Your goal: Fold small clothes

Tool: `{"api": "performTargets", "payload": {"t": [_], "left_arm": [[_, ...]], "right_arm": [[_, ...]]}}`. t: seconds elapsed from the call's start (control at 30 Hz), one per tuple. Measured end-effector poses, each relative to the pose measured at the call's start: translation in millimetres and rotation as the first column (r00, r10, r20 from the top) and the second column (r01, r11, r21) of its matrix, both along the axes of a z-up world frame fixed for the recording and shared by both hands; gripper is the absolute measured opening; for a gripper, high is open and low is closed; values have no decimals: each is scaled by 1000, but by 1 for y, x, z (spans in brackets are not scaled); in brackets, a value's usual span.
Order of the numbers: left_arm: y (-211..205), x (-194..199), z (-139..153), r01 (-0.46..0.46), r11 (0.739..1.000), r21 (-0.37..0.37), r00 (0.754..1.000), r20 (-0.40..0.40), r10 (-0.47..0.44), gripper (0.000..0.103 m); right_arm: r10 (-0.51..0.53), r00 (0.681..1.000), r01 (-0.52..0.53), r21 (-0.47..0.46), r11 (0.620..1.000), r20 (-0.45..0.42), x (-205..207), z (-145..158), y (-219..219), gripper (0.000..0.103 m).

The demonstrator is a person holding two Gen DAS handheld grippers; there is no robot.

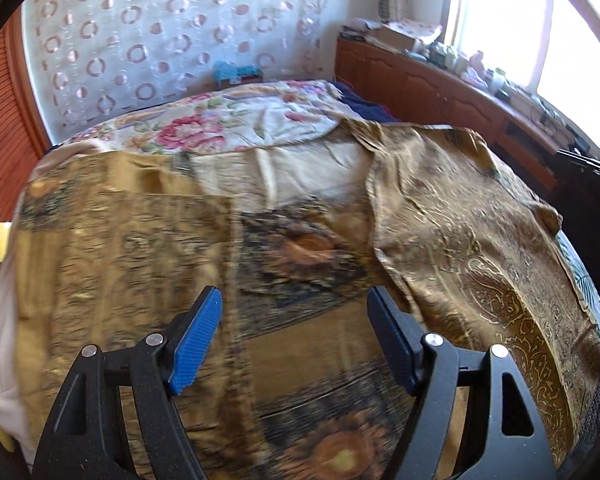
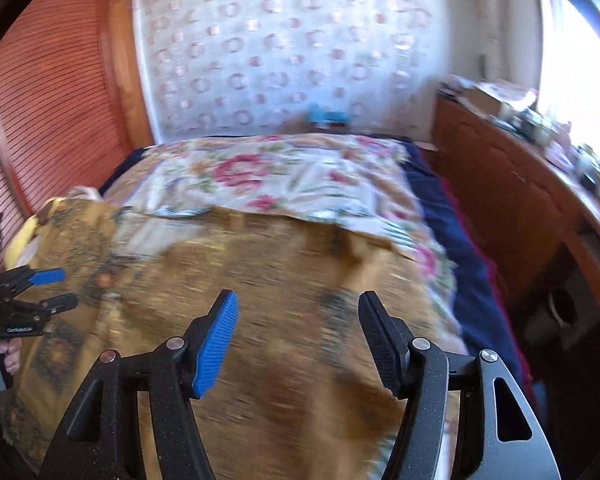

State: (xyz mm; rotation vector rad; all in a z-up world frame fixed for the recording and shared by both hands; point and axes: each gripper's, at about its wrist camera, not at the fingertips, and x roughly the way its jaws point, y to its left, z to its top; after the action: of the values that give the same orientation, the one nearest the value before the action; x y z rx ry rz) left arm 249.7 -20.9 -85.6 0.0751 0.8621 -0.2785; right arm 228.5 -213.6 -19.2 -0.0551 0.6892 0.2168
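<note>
Plainly, both grippers are seen above a bed with nothing between their fingers. The left gripper [image 1: 294, 344] has its jaws set wide, and only the gold cloth [image 1: 308, 320] shows in the gap, lying below and not pinched. The right gripper [image 2: 298, 344] is likewise held with its jaws well apart over the same cloth [image 2: 260, 340], with no fabric pressed by either pad. The cloth is spread across the near part of the bed, patterned in gold and brown with dark bands and round sunflower-like motifs. On its right side, as the left wrist view shows, a part is turned over so that a paisley face [image 1: 500, 280] lies uppermost; its edge runs beside the left gripper's right finger. A pale patch [image 1: 316, 168] is seen at the cloth's far middle, perhaps lining or a sheet beneath, though motion blur leaves this unsettled. Beyond the cloth a floral sheet [image 2: 268, 176] covers the far part of the bed, with a dark blue blanket [image 2: 452, 216] showing along its right edge. In the right wrist view the left gripper [image 2: 54, 288] is visible at the left edge, gripped by a hand [image 2: 8, 356] and held over the cloth's left border. A wooden cabinet [image 2: 512, 200] stands along the right under a bright window [image 1: 540, 40], and a curtain [image 1: 160, 32] with ring patterns hangs behind the bed.
</note>
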Motion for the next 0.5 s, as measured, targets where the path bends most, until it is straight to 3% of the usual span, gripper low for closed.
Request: {"api": "performTargets", "payload": {"t": [0.2,0.5], "left_arm": [[-24,4,-12,28,999,40,998,-48,-26,76],[-29,-3,-16,-16,999,46,1000,-18,17,80]], "right_arm": [[-106,992,107,7,994,-67,-8,-28,-37,65],[-161,972,175,64,983,-173,-21,-49,-64,65]]}}
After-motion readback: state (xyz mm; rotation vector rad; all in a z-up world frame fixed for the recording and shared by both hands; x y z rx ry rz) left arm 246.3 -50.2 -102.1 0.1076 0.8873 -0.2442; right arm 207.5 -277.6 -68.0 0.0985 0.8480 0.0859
